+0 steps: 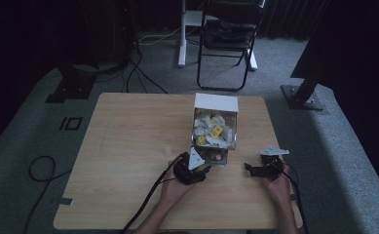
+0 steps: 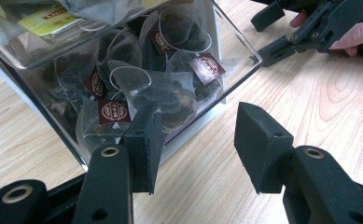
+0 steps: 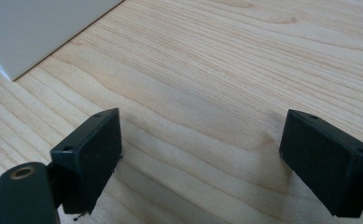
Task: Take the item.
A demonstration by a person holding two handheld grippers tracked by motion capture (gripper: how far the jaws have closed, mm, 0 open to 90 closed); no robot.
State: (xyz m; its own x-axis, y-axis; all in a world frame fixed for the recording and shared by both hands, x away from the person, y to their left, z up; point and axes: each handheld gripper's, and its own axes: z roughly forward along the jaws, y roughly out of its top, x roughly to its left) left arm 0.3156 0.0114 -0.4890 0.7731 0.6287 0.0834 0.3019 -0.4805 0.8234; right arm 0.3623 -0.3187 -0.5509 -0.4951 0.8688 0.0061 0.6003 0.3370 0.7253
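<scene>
Left gripper [image 2: 195, 144]: I'm hovering it, jaws apart, at the clear tea-bag box [image 1: 214, 130].
Right gripper [image 1: 260, 169]: gaping, idling right of the box.
Next: I'm guessing, reach inside for a bag.

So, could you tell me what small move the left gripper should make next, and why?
Probably ease the left gripper forward to the clear box of tea bags. Its jaws stand open, empty, at the box's near corner, one jaw against the clear wall. The right gripper waits open over the bare table, so the left looks better placed to act.
</scene>
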